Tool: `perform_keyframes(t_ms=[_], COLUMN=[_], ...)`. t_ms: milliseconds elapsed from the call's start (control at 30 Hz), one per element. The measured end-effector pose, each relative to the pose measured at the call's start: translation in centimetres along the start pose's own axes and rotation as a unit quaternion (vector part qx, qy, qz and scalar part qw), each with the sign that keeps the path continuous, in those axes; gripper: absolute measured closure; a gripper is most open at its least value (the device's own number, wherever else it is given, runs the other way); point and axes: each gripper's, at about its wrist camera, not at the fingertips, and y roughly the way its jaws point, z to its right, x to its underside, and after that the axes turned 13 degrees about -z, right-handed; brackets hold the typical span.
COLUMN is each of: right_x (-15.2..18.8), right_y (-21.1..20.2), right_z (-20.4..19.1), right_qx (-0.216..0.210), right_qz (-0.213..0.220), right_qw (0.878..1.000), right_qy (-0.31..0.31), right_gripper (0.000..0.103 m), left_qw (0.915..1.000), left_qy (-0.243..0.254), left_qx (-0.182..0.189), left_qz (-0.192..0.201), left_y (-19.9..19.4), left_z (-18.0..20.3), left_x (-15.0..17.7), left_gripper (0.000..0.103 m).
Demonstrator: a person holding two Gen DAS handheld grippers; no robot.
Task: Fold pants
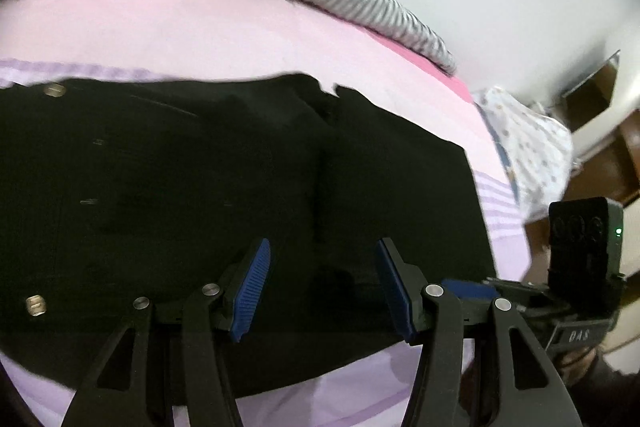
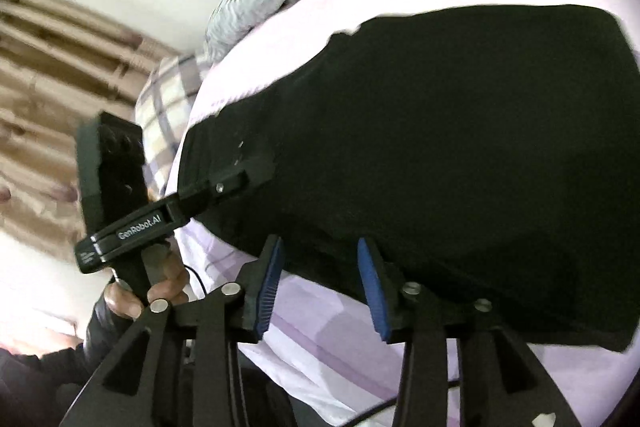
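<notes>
The black pants point(image 1: 240, 167) lie flat on the pink bed sheet point(image 1: 200, 27), apparently already folded into a compact block. Both the left tongs point(image 1: 320, 291) and right tongs point(image 2: 318, 287) stand apart, empty, poised over the near edge, probably to smooth or regrip.

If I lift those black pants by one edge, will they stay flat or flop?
Likely flop: the black pants lie limp in soft layers on the pink sheet. Probably heavy for cloth, being thick-looking with metal buttons. Unlikely to slip far.
</notes>
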Motion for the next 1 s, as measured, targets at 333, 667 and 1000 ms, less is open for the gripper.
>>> perform_keyframes(t_ms=[333,667,1000], right_x=[-0.2,-0.8,-1.1], right_y=[-4.2,-4.7,-6.5], right_z=[4.3,5.9,7.1], right_qx=[0.005,0.001,0.01], right_qz=[0.063,0.087,0.11], right_qw=[0.997,0.993,0.989], right_qy=[0.055,0.085,0.102], right_gripper=[0.061,0.061,0.061], left_qw=[0.9995,0.9985,0.9963], left_qy=[0.01,0.038,-0.012], left_qx=[0.011,0.017,0.067], left_qz=[-0.029,-0.037,-0.053], left_y=[2.8,5.0,6.3], left_z=[0.5,2.2,1.9], left_x=[-2.9,-4.3,-1.6], left_gripper=[0.047,0.049,0.092])
